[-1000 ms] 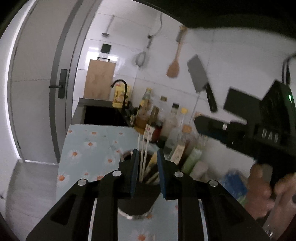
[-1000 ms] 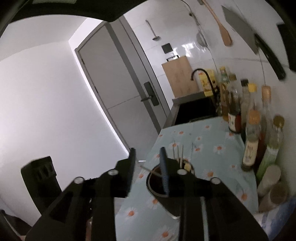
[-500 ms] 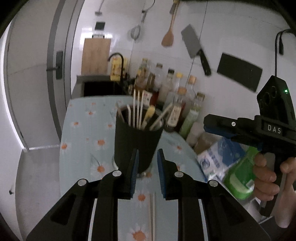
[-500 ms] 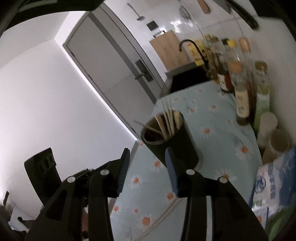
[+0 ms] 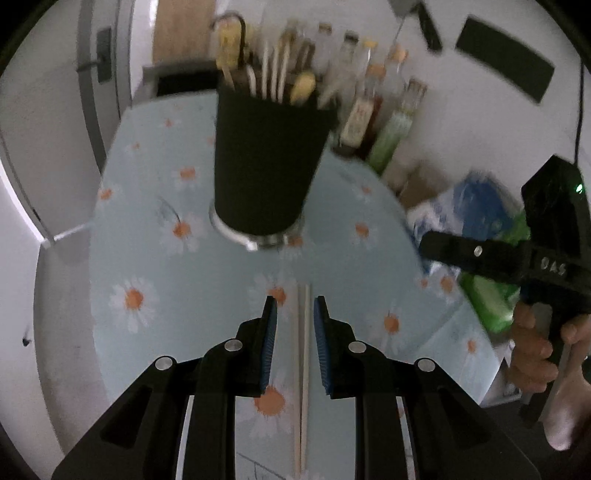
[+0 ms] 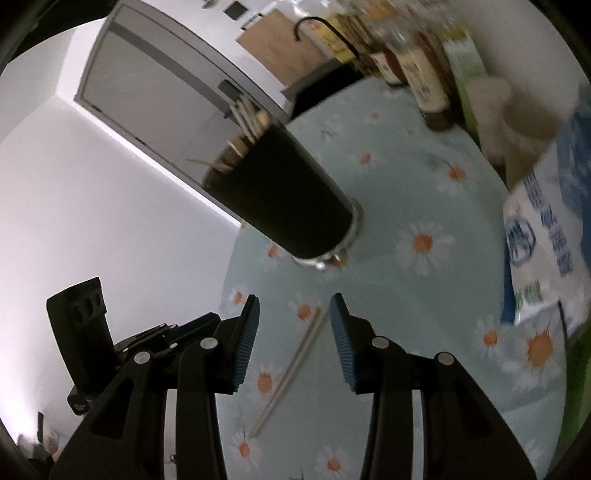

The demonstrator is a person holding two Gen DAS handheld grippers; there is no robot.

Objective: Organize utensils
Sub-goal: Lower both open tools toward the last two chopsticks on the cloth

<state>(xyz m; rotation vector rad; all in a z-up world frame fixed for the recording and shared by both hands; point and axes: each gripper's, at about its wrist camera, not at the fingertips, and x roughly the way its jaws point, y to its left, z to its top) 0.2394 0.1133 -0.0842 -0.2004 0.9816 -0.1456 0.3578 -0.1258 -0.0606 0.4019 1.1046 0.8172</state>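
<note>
A black utensil cup (image 5: 267,162) holding several chopsticks and wooden utensils stands upright on the daisy-print tablecloth (image 5: 147,258); it also shows in the right wrist view (image 6: 284,199). A pair of pale chopsticks (image 5: 302,369) lies flat on the cloth in front of the cup, also in the right wrist view (image 6: 291,369). My left gripper (image 5: 294,321) is open above the chopsticks, which run between its jaws. My right gripper (image 6: 293,317) is open and empty, hovering over the chopsticks' far end; it also shows at the right of the left wrist view (image 5: 480,254).
Sauce bottles (image 5: 369,107) line the wall behind the cup. A blue-and-white bag (image 6: 543,240) and a green packet (image 5: 495,295) sit at the right. A sink with a black tap (image 6: 325,33) and a cutting board lie beyond. The table edge drops off at left.
Both grippers have dropped from above the cup down toward the table. The chopsticks on the cloth now lie between the left jaws. The right jaws have opened wider.
</note>
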